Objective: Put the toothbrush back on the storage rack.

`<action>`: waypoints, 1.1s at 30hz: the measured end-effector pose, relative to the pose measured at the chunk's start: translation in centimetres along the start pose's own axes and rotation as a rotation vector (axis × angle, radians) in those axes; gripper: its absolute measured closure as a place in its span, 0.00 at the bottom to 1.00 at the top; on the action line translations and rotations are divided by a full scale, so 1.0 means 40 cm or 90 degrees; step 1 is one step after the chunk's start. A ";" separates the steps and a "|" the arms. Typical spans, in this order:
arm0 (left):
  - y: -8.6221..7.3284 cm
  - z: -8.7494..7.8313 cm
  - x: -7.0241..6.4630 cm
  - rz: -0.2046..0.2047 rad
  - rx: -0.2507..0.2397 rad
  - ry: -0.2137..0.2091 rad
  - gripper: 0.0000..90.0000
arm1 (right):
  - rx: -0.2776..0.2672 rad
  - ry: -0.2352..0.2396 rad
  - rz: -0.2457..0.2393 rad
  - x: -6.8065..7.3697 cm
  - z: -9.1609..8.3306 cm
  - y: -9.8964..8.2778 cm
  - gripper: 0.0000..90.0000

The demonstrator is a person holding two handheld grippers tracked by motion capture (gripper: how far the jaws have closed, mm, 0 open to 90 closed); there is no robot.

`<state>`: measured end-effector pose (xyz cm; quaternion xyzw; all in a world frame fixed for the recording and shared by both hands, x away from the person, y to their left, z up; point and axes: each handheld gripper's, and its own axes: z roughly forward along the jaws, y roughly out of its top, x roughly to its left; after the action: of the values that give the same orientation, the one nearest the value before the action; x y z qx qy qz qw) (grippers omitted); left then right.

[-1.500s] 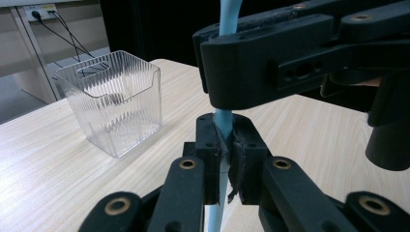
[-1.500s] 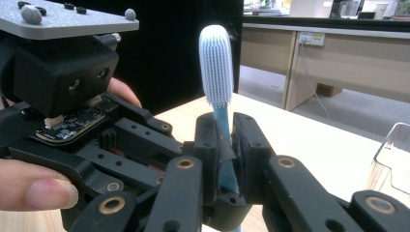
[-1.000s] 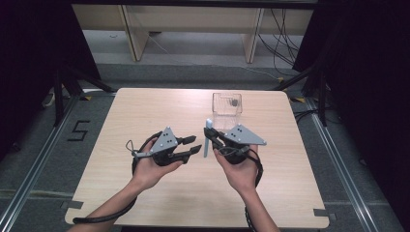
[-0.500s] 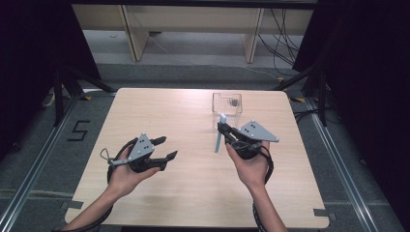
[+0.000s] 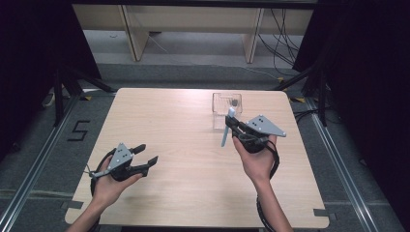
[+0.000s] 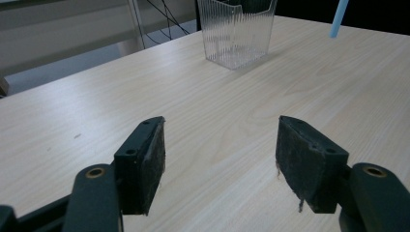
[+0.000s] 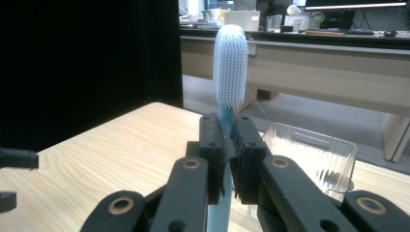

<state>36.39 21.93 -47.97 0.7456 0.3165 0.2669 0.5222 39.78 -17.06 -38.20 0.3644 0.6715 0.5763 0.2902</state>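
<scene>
Right claw (image 5: 231, 124), right of centre, clamped on blue toothbrush (image 7: 230, 63), seemingly just before clear container (image 5: 227, 104). Left claw (image 5: 146, 154), lower left, wide apart, empty, just opened.

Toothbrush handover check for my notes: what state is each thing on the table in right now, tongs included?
Toothbrush: clamped by its handle, upright, bristle head on top, off the table.
Right tongs: shut on the toothbrush.
Left tongs: open, nothing between the jaws, which have just been opening.
Clear ribbed container: upright, top open; a small dark item lies inside.
Table: bare wood between the hands.
</scene>
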 end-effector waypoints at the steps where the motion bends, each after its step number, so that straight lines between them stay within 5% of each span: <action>1: -0.006 0.003 0.000 -0.002 -0.010 -0.002 0.38 | 0.005 0.002 0.004 -0.001 -0.001 0.001 0.94; 33: -0.084 0.006 0.005 0.001 -0.022 0.030 0.37 | -0.014 -0.057 0.018 -0.078 0.012 0.033 0.94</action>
<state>36.05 22.78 -51.23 0.7303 0.3232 0.2901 0.5274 42.13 -19.28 -37.08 0.3959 0.6464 0.5705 0.3161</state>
